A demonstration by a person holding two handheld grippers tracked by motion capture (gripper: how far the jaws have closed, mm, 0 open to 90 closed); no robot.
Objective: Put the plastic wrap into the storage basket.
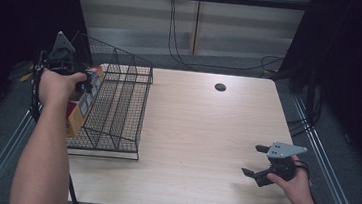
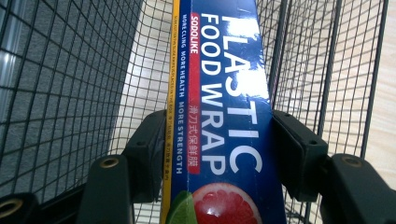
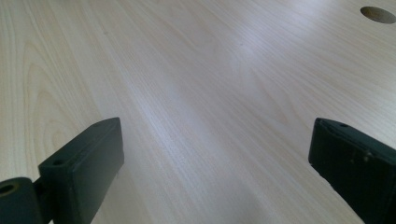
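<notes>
A long blue box of plastic wrap (image 2: 229, 93) with white lettering and a grapefruit picture stands between the jaws of my left gripper (image 2: 219, 154), which is shut on it. From above, the box (image 1: 78, 114) shows its orange side and leans in the leftmost slot of a black wire rack (image 1: 124, 101). My left gripper (image 1: 86, 80) grips the box near its top. The rack's mesh (image 2: 70, 93) surrounds the box on both sides. Over the wood near the table's front right, my right gripper (image 1: 255, 160) is open, and its jaws (image 3: 215, 158) stand wide apart with nothing between them.
The wire rack takes up the left part of the light wooden table (image 1: 201, 129). A round cable hole (image 1: 220, 87) (image 3: 378, 14) lies at the table's far middle. Metal rails run along both sides of the table, and cables hang behind it.
</notes>
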